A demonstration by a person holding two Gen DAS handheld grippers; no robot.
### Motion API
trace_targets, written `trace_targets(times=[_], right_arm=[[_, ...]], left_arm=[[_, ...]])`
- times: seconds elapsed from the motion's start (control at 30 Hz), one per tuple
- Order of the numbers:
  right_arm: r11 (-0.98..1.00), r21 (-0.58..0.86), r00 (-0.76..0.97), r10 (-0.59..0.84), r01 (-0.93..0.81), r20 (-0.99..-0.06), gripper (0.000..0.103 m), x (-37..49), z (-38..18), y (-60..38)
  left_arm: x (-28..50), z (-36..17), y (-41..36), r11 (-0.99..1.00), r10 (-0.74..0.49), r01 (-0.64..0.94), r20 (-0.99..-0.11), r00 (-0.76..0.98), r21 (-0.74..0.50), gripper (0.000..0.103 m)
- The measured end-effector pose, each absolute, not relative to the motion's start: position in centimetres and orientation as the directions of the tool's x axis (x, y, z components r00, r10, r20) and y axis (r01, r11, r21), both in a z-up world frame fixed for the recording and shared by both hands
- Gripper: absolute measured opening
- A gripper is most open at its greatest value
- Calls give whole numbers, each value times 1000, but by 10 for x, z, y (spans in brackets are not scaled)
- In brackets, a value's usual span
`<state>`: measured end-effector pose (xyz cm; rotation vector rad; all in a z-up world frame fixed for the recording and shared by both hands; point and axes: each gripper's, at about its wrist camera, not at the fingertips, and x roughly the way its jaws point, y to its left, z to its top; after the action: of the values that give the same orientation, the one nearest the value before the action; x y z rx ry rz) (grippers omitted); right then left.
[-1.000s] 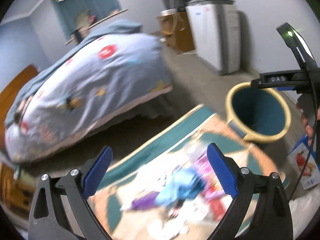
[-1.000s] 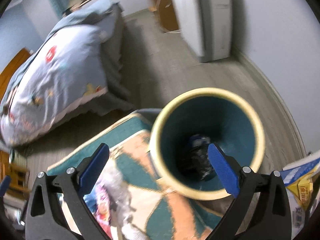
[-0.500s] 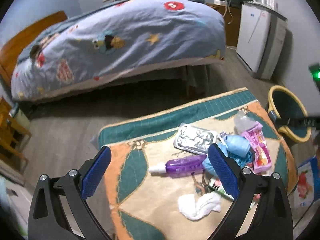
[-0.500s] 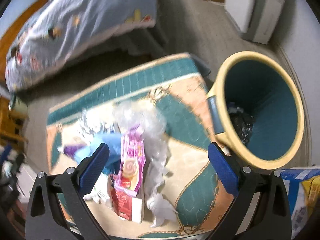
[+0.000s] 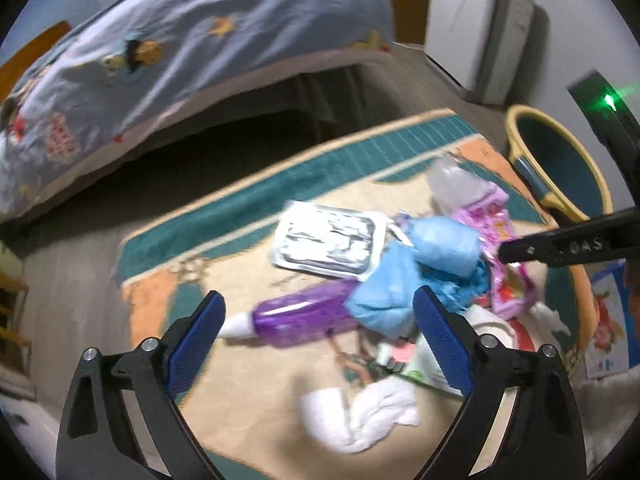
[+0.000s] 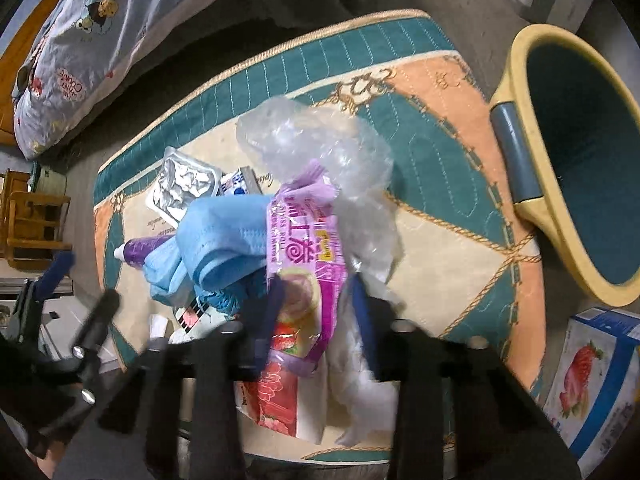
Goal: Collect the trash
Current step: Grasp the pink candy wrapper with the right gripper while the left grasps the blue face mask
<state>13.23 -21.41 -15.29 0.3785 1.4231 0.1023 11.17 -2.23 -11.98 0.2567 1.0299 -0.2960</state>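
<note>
A pile of trash lies on a teal and peach rug [image 5: 224,216]: a purple tube [image 5: 296,314], a blue face mask [image 5: 416,268], a foil blister pack [image 5: 328,240], a pink snack wrapper [image 6: 308,264], clear crumpled plastic [image 6: 316,148] and a white tissue [image 5: 360,412]. My left gripper [image 5: 316,332] is open, hovering over the purple tube. My right gripper [image 6: 316,308] is narrowed around the pink wrapper, its blurred jaws on either side of it. A yellow bin with a teal inside [image 6: 580,160] stands at the rug's right edge.
A bed with a blue cartoon quilt [image 5: 180,48] stands behind the rug. A white appliance [image 5: 476,24] is at the back right. A strawberry-print box [image 6: 592,380] lies on the floor near the bin. Wooden furniture [image 6: 32,220] is at the left.
Both grippers have swung from the bin down toward the trash pile. My right gripper has narrowed around the pink wrapper. My left gripper has come close over the purple tube.
</note>
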Motion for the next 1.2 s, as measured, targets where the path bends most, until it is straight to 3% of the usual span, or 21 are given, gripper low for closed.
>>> trace_targets(times=[0.1, 0.43, 0.5, 0.57, 0.63, 0.7, 0.73, 0.87, 0.93, 0.97, 1.0, 1.2], right_arm=[[933, 334, 161, 311, 137, -936, 5, 133, -149, -213], [942, 333, 294, 307, 41, -905, 2, 134, -104, -220], [947, 319, 277, 294, 50, -915, 2, 134, -111, -222], [947, 317, 245, 294, 56, -924, 4, 135, -120, -222], [949, 309, 226, 288, 63, -931, 12, 134, -127, -223], [951, 301, 211, 283, 62, -936, 39, 134, -136, -219], [953, 297, 208, 278, 65, -938, 44, 134, -139, -218], [950, 297, 170, 280, 91, -945, 48, 136, -155, -214], [931, 346, 140, 329, 116, -934, 37, 136, -163, -214], [923, 365, 139, 349, 121, -927, 13, 136, -163, -214], [919, 375, 143, 358, 118, -923, 5, 137, -161, -214], [898, 428, 210, 402, 101, -891, 0, 138, -135, -220]], left_arm=[[112, -128, -34, 918, -147, 394, -886, 439, 43, 75], [109, -151, -60, 880, -148, 473, -923, 354, 41, 44], [109, -152, -63, 876, -147, 480, -927, 345, 40, 22], [110, -151, -65, 873, -149, 486, -928, 341, 39, 20], [109, -145, -65, 874, -158, 485, -923, 351, 35, 19], [110, -137, -63, 881, -167, 472, -916, 366, 28, 19], [111, -131, -61, 887, -174, 461, -909, 379, 23, 19], [117, -115, -51, 905, -184, 425, -890, 418, 12, 19], [117, -106, -48, 908, -200, 420, -880, 431, 0, 19], [116, -99, -46, 908, -210, 419, -872, 443, -6, 19], [117, -95, -46, 908, -216, 419, -866, 452, -8, 19], [118, -65, -45, 908, -254, 419, -821, 512, -20, 19]])
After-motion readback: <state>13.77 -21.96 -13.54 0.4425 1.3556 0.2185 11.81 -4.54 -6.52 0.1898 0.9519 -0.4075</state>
